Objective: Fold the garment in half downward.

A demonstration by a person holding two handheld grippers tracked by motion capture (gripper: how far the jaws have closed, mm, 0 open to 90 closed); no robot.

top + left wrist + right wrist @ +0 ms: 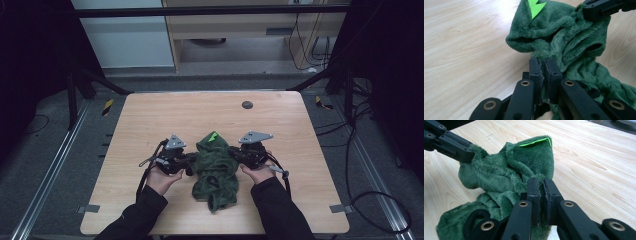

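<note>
The person has a dark green fleece garment [216,169] bunched near the middle of the wooden table [150,125], toward the near edge, and pinches it from both sides, probably to lift or spread it. The left gripper [186,162] has its jaws closed on the left edge of the fleece; the right gripper [238,154] is clamped likewise on the right edge. The fabric is plush and crumpled, with a bright green patch [214,136] at its far end.

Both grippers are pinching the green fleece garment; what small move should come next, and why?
Probably lift and draw apart: the left gripper and right gripper each pinch an opposite side of the bunched green garment, so spreading would likely open it out.
</note>
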